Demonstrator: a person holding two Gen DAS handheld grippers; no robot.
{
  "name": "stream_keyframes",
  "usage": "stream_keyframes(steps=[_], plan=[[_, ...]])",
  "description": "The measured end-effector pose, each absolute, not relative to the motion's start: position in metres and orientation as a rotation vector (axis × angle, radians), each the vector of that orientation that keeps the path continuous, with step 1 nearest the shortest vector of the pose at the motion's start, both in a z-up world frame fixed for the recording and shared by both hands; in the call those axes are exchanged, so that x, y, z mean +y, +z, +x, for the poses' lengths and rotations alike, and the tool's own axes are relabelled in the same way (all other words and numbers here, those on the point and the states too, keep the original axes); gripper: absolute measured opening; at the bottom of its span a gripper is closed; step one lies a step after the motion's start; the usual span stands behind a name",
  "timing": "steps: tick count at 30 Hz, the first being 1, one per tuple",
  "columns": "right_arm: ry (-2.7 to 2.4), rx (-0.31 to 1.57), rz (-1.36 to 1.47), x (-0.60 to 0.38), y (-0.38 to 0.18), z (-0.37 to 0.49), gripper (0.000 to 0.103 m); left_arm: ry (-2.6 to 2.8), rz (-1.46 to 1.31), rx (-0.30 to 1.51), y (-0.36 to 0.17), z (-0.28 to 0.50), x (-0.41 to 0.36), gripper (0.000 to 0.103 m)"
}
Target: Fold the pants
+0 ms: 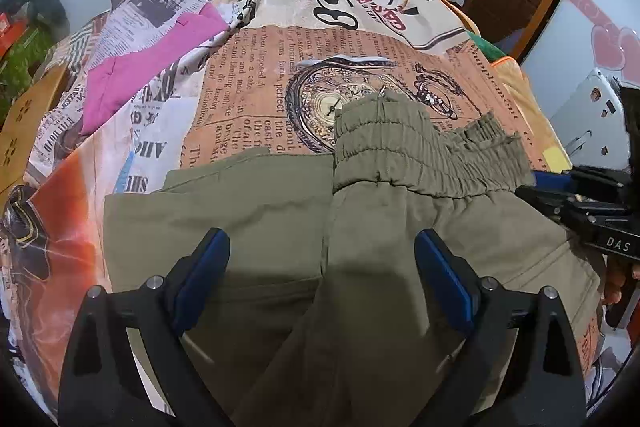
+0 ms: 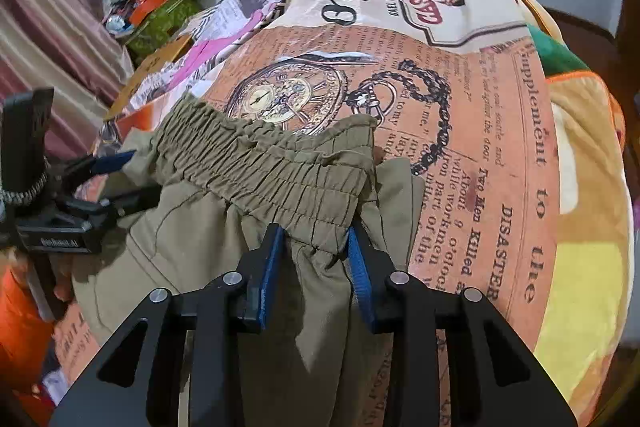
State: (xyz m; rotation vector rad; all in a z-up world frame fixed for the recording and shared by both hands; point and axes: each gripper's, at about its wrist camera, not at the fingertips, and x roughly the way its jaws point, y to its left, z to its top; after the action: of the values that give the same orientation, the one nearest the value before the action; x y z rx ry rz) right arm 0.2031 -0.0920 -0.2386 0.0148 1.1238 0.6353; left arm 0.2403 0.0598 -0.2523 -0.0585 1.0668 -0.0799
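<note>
Right wrist: fingers (image 2: 276, 259) pinch pants (image 2: 280, 163) (waistband); left gripper (image 1: 322, 259) agape.

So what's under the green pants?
The pants lie on a bedspread printed like old newspaper, with a pocket watch picture peeking out just past the waistband. The print directly beneath the pants is covered, so it can't be seen.

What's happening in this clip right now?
A person with two handheld grippers is folding olive-green pants on a bed covered by a newspaper-print sheet. The right gripper is pinching bunched fabric just below the elastic waistband. The left gripper hangs open over the pants' middle, holding nothing. The pants are rumpled and already partly doubled over. A pink garment lies farther back on the sheet.
</note>
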Motion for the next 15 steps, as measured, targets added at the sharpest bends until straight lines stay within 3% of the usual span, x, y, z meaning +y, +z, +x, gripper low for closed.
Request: stream_keyframes(steps=[4, 15], plan=[[0.628, 1.046, -0.063, -0.084, -0.223, 0.199, 0.015, -0.076, -0.048, 1.061, -0.252, 0.238, 0.058, 0.096], [0.647, 0.851, -0.179, -0.067, -0.180, 0.199, 0.012, -0.053, -0.053, 1.040, -0.252, 0.235, 0.061, 0.096]])
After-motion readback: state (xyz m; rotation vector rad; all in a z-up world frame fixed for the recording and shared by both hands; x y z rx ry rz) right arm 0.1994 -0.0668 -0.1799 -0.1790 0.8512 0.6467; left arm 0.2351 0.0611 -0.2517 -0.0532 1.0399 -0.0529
